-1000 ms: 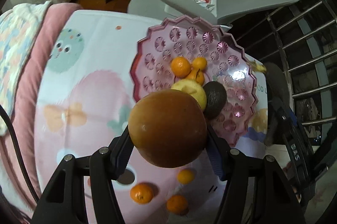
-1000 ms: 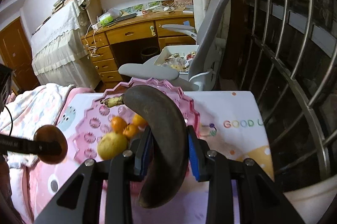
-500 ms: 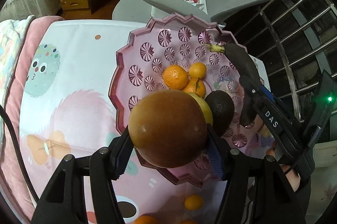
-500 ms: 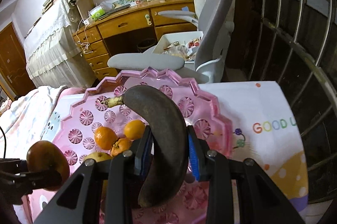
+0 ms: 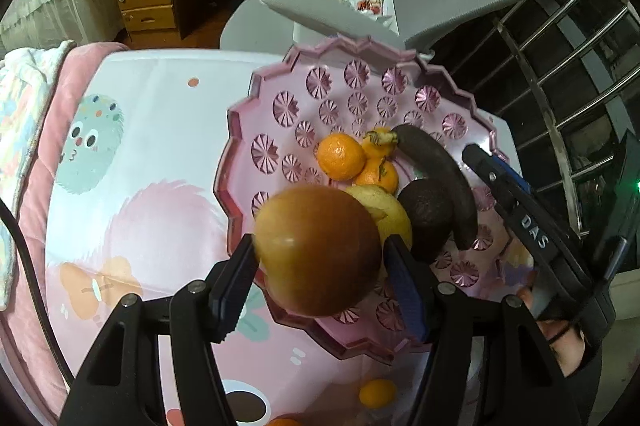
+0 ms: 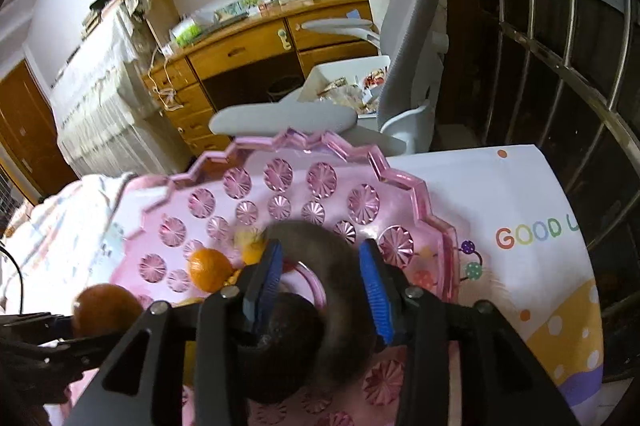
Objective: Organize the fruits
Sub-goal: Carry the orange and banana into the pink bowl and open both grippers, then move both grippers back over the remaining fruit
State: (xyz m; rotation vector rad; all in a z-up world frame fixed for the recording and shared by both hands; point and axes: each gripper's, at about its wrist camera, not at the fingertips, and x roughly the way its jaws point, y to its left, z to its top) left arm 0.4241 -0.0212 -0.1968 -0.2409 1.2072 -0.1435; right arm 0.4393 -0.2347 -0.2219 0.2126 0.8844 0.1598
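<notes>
Left wrist view: the left tongs (image 5: pixel 320 272) are clamping a round brown fruit (image 5: pixel 318 250) over the near rim of the pink tray (image 5: pixel 256 105). Beyond the tongs, three oranges (image 5: pixel 341 161), a yellow fruit (image 5: pixel 386 209) and an avocado (image 5: pixel 426 211) are sitting in the tray. Right of them the right tongs (image 6: pixel 320 276) have just been opening; the blackened banana (image 6: pixel 332 266) is lying in the tray between the parted pads. One small orange (image 5: pixel 376 392) is lying on the table's printed cloth (image 5: pixel 160 129) below the left tongs.

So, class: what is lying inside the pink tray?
The pink tray holds three oranges, a yellowish fruit, a dark round fruit and a blackened banana. The held brown fruit hides the tray's near part.
</notes>
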